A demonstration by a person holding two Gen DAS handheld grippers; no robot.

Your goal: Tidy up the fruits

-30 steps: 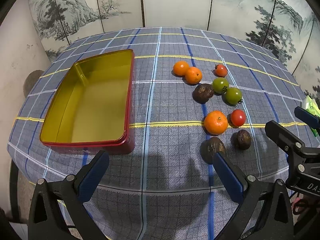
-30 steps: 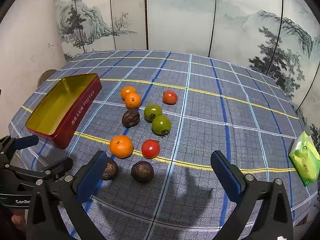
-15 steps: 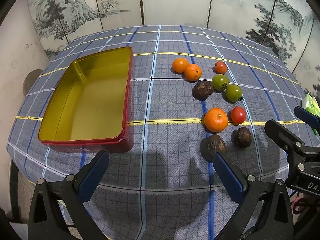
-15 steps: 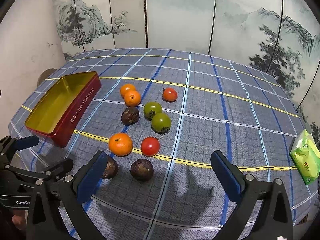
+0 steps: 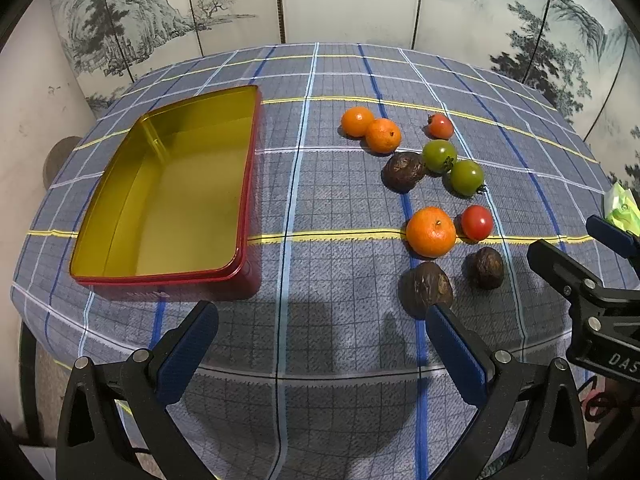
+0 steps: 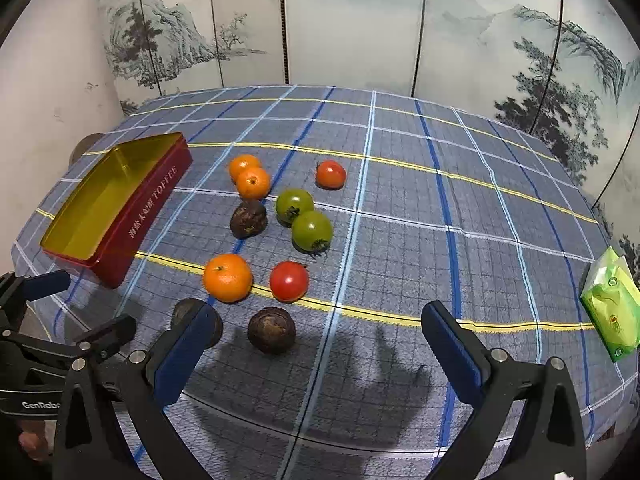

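Loose fruit lies on the plaid tablecloth: three oranges, the nearest one (image 5: 431,231) (image 6: 227,277), two green tomatoes (image 5: 466,176) (image 6: 311,230), two red tomatoes (image 5: 477,222) (image 6: 289,281), and three dark wrinkled fruits (image 5: 427,287) (image 6: 271,329). An empty red tin with a gold inside (image 5: 168,188) (image 6: 108,204) sits to the left of them. My left gripper (image 5: 320,344) stands open above the near table edge, its right finger just short of a dark fruit. My right gripper (image 6: 316,344) is open too, nothing between its fingers, with a dark fruit just ahead of its left finger.
A green packet (image 6: 612,304) (image 5: 620,208) lies at the table's right edge. A painted folding screen (image 6: 360,28) stands behind the round table. The table's near edge (image 5: 304,376) drops off right under both grippers. The far half of the cloth (image 6: 440,128) holds nothing.
Both grippers have crept slightly forward and lower toward the fruit, so the fruit sits a bit nearer in each view. Nothing was gripped; no fruit moved.
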